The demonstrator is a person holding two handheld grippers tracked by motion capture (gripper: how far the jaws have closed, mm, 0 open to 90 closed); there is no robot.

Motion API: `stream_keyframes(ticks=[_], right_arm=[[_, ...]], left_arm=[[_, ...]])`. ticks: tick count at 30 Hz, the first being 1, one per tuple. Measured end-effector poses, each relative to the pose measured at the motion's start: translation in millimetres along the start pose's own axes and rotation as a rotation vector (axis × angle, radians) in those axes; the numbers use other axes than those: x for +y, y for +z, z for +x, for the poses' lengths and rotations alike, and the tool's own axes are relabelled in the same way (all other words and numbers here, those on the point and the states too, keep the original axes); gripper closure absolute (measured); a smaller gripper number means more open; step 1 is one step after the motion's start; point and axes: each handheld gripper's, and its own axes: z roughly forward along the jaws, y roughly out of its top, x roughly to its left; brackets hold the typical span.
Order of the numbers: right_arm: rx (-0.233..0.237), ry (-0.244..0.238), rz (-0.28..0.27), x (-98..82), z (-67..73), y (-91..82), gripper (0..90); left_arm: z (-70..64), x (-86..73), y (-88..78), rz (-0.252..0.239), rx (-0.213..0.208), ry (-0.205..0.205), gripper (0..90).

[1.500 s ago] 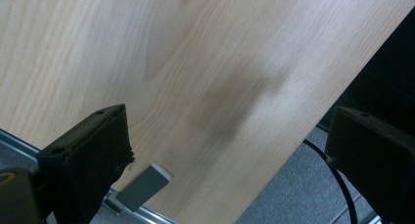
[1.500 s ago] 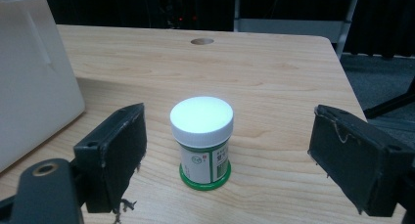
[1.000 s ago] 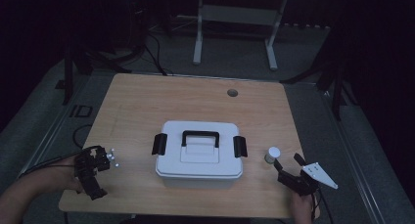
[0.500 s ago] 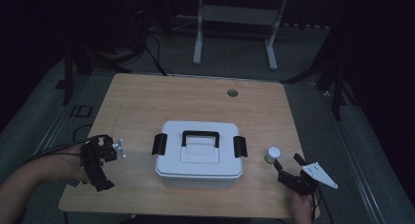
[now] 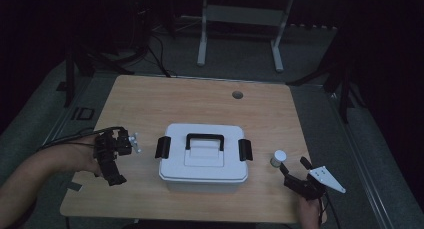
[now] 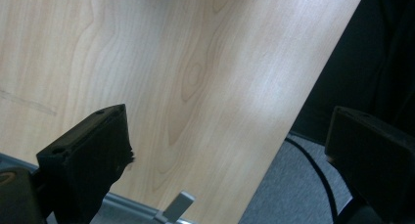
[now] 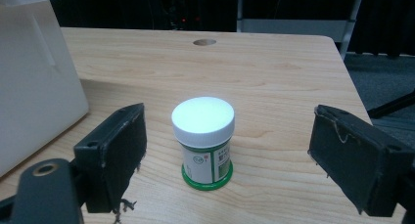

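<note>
Early stage: bottle (image 7: 203, 141) upright on tabletop (image 5: 200, 101) just right of closed box (image 5: 203, 159), not yet gripped, framed btwn wide-open jaws of right gripper (image 7: 225, 163); left gripper (image 6: 230, 150) also wide open, empty, at tabletop's left edge; grasp & everything after left to do.

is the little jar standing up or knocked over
Upright: the jar stands on its green base on the table, white cap on top.

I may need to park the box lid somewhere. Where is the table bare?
The far half, between the box and the hole, is bare. It is crowded at the box's sides: left gripper, and bottle by the right gripper.
</note>
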Motion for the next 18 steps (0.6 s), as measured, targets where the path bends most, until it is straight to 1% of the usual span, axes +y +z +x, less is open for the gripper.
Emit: stream_keyframes(ticks=[2, 3, 6, 8, 9, 13, 16, 18], right_arm=[[0.001, -0.001, 0.001, 0.0, -0.1, 0.1, 13.6], [0.001, -0.001, 0.001, 0.0, -0.1, 0.0, 13.6], [0.004, 0.002, 0.000, 0.0, -0.6, -0.1, 13.6], [0.004, 0.007, -0.002, 0.0, -0.8, -0.2, 13.6], [0.005, 0.007, -0.001, -0.1, -0.9, -0.2, 13.6], [0.005, 0.005, -0.003, -0.1, -1.2, -0.3, 13.7], [0.009, 0.010, -0.002, -0.1, -1.3, -0.5, 13.7], [0.012, 0.012, -0.004, -0.2, -1.5, -0.6, 13.6]], left_arm=[[0.6, 4.8, -4.1, 0.010, 0.010, 0.010, 2.6], [1.3, 7.3, -6.7, 0.010, 0.008, 0.013, 2.6], [2.4, 16.4, -13.7, -0.004, 0.026, 0.028, 2.8], [2.5, 23.4, -16.7, 0.001, 0.037, 0.044, 3.9], [2.6, 26.9, -18.7, -0.004, 0.040, 0.052, 3.9], [2.5, 40.8, -26.5, -0.012, 0.038, 0.076, 3.9], [3.2, 51.0, -29.4, -0.008, 0.036, 0.093, 3.9], [2.7, 57.2, -29.8, -0.011, 0.027, 0.099, 3.9]])
